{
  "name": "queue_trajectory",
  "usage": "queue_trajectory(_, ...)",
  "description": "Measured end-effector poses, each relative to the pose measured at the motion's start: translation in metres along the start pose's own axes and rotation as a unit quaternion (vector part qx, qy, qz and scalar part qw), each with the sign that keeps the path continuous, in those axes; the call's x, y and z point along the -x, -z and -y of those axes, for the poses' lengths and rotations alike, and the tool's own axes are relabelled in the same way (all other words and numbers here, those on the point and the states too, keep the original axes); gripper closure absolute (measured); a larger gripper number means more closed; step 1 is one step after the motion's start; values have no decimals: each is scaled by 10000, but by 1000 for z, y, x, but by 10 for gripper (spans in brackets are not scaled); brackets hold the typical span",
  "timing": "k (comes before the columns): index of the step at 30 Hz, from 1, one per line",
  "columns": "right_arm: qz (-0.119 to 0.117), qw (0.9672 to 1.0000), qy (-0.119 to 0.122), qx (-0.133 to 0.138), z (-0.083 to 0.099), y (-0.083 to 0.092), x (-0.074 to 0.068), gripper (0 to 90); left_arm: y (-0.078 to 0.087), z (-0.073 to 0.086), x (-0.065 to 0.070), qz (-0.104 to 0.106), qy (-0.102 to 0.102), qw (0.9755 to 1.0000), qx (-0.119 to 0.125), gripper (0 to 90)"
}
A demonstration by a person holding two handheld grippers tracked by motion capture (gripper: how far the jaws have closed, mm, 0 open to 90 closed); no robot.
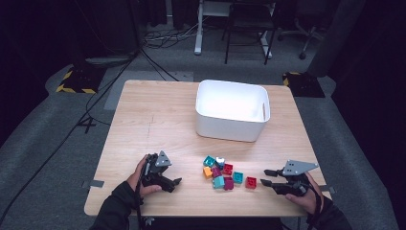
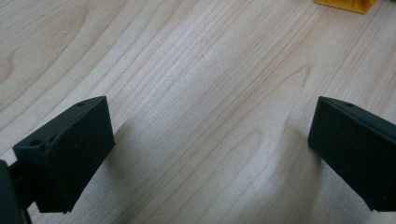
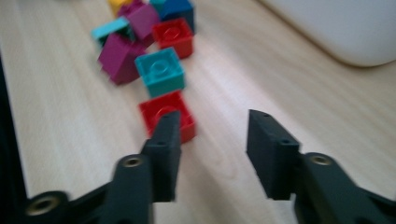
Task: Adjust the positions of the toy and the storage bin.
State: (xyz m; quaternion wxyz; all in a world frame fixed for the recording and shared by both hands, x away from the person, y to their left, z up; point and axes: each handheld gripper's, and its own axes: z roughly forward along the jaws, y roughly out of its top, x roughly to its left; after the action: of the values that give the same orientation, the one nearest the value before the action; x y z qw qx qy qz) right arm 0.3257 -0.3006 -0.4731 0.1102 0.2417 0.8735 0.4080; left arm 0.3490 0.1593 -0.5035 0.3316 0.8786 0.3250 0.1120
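Observation:
A cluster of several small bricks lies on the wooden table (image 1: 158, 120) near its front edge. Among them are a red brick (image 1: 251, 182), a teal brick (image 1: 238, 177) and a magenta brick (image 1: 229, 183). My right gripper (image 1: 264, 177) sits low just right of the red brick, pointing left at it, jaws apart with nothing between them. In the right gripper view the gripper (image 3: 213, 121) has the red brick (image 3: 156, 108) just beyond its left jaw, and the teal brick (image 3: 160, 71) lies farther on. My left gripper (image 1: 174, 183) rests open left of the cluster. Between the left gripper's (image 2: 212, 121) jaws is bare wood.
A white bin (image 1: 232, 127) stands behind the bricks at the table's back right; its wall (image 3: 336, 28) is at the upper right in the right gripper view. A yellow brick's edge (image 2: 345, 3) lies ahead of the left gripper. Chairs and cables are on the floor beyond.

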Motion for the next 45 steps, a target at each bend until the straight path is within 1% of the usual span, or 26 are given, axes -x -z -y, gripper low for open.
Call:
queue_trajectory(3, -109, 9999, 34, -30, 3, -3, -4, 602, 0, 0, 3, 12, 24, 10000, 10, 25)
queue_trajectory(7, -191, 9997, -65, -121, 5, -14, -5, 608, -1, -2, 6, 13, -43, 10000, -13, 25)
queue_trajectory(9, -144, 9997, -81, -183, 4, -18, -5, 630, -2, -3, 7, 10, -54, 10000, 6, 25)
queue_trajectory(12, -87, 9996, -37, -279, -1, -31, -10, 653, -5, -5, 11, 26, -35, 10000, 18, 24)
queue_trajectory(15, -71, 9996, -37, -255, -5, -38, -12, 652, -7, -9, 15, 55, -82, 10000, -6, 25)
queue_trajectory(16, -83, 9996, -119, -257, -10, -46, -14, 651, -11, -12, 21, 119, -111, 9999, -13, 25)
queue_trajectory(17, -83, 9996, -119, -257, -10, -46, -14, 651, -11, -12, 21, 119, -111, 9999, -13, 25)
queue_trajectory(20, 29, 9997, -115, -198, -20, -59, -18, 596, -18, -21, 33, 107, -192, 9998, 0, 18)
queue_trajectory(21, 35, 9997, -169, -158, -22, -61, -18, 580, -21, -23, 37, 151, -105, 9998, -46, 5)
queue_trajectory(22, 24, 9997, -212, -126, -23, -63, -18, 566, -22, -26, 39, 112, -173, 9998, -35, 6)
queue_trajectory(24, 60, 9998, -204, -38, -26, -65, -17, 538, -25, -28, 43, 112, -125, 9999, -40, 6)
queue_trajectory(25, 72, 9998, -203, -23, -27, -64, -17, 518, -28, -32, 49, 107, -186, 9998, -37, 6)
queue_trajectory(26, 98, 9998, -191, -15, -28, -63, -17, 498, -30, -34, 53, 136, -170, 9998, -15, 6)
queue_trajectory(27, 153, 9998, -115, 8, -27, -61, -16, 488, -30, -34, 53, 136, -170, 9998, -15, 6)
queue_trajectory(29, 191, 9997, -126, 19, -22, -54, -12, 458, -34, -38, 61, 187, -181, 9997, 10, 6)
queue_trajectory(32, 219, 9995, -205, 24, -14, -46, -4, 431, -37, -41, 66, 245, -255, 9994, -31, 6)
queue_trajectory(33, 416, 9987, -296, -46, -5, -38, 5, 404, -38, -43, 69, 258, -260, 9993, -50, 6)
queue_trajectory(34, 416, 9987, -296, -46, -5, -38, 5, 404, -41, -45, 71, 331, -273, 9991, -9, 6)
queue_trajectory(35, 388, 9977, -554, -76, 3, -33, 14, 387, -44, -50, 75, 306, -354, 9989, -9, 6)
queue_trajectory(37, 397, 9967, -707, -42, 6, -31, 21, 387, -48, -54, 79, 322, -332, 9989, -6, 6)
queue_trajectory(39, 424, 9964, -732, 3, 6, -30, 24, 382, -51, -57, 81, 373, -351, 9987, -22, 6)
queue_trajectory(40, 474, 9961, -750, 23, 6, -28, 27, 373, -56, -63, 83, 377, -372, 9986, -6, 7)
queue_trajectory(42, 521, 9956, -781, 51, 7, -26, 30, 368, -59, -66, 84, 343, -351, 9988, 23, 7)
queue_trajectory(43, 511, 9951, -839, 63, 8, -26, 32, 366, -60, -68, 85, 363, -304, 9989, -45, 6)
queue_trajectory(44, 439, 9950, -891, 68, 10, -25, 34, 364, -66, -75, 84, 395, -389, 9985, 8, 7)
queue_trajectory(45, 439, 9950, -891, 68, 10, -25, 34, 364, -66, -75, 84, 395, -389, 9985, 8, 6)
